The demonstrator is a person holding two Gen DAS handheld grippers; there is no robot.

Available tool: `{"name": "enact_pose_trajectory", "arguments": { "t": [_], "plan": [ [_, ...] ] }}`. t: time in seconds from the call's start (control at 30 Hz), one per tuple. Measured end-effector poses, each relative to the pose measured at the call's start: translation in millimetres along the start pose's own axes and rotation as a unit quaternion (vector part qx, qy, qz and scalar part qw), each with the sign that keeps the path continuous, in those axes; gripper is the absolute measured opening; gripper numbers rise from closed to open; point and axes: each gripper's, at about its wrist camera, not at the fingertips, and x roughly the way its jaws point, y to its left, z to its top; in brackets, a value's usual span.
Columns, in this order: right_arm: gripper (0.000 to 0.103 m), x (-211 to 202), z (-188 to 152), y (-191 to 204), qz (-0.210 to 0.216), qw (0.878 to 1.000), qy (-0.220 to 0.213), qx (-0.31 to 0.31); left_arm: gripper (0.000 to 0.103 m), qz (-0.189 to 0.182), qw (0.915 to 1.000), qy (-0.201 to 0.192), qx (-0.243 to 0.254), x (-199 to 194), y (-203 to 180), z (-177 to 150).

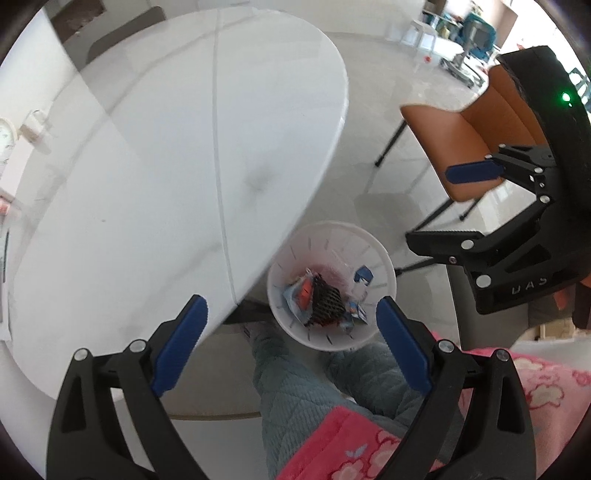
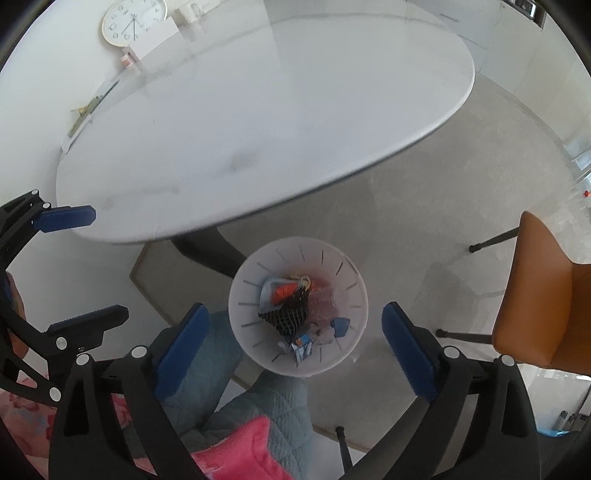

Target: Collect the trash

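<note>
— Left wrist view first: what is seen there?
— The left gripper is seen spread wide with nothing held between its blue pads. Beyond it, a white slotted bin is seen on the floor, just beside the edge of the white oval counter. Trash is seen inside the bin: a black mesh piece, orange and blue wrappers. The right gripper is seen at the right, also parted and empty, in front of an orange chair.
— And the right wrist view?
— The right gripper is shown wide apart, nothing grasped. The bin is framed between its pads, with the trash lying at the bottom. The counter is seen above, a clock behind it, the chair at the right. The left gripper is seen at the left edge, parted and empty.
</note>
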Motion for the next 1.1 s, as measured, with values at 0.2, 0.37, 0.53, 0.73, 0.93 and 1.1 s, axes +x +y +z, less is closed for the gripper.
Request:
{"name": "enact_pose_trajectory", "arguments": {
  "t": [0.2, 0.37, 0.53, 0.73, 0.93, 1.1],
  "plan": [
    [0.099, -30, 27, 3, 0.000, 0.999, -0.046, 0.009, 0.089, 0.058, 0.9968, -0.045, -0.033, -30, 15, 11],
    [0.101, -74, 63, 15, 0.001, 0.994, -0.112, -0.003, 0.089, 0.089, 0.9880, -0.101, -0.076, -73, 33, 21],
    [0.101, -127, 96, 30, -0.002, 0.983, -0.183, -0.026, 0.094, 0.129, 0.9694, -0.172, -0.118, -129, 58, 37],
    [0.101, -195, 130, 45, -0.005, 0.961, -0.272, -0.045, 0.095, 0.187, 0.9366, -0.253, -0.154, -205, 81, 60],
    [0.101, -270, 160, 55, -0.015, 0.932, -0.358, -0.053, 0.095, 0.221, 0.9041, -0.313, -0.189, -267, 94, 81],
    [0.101, -300, 167, 68, -0.023, 0.917, -0.392, -0.069, 0.095, 0.245, 0.8882, -0.331, -0.204, -286, 96, 91]
  ]
}}
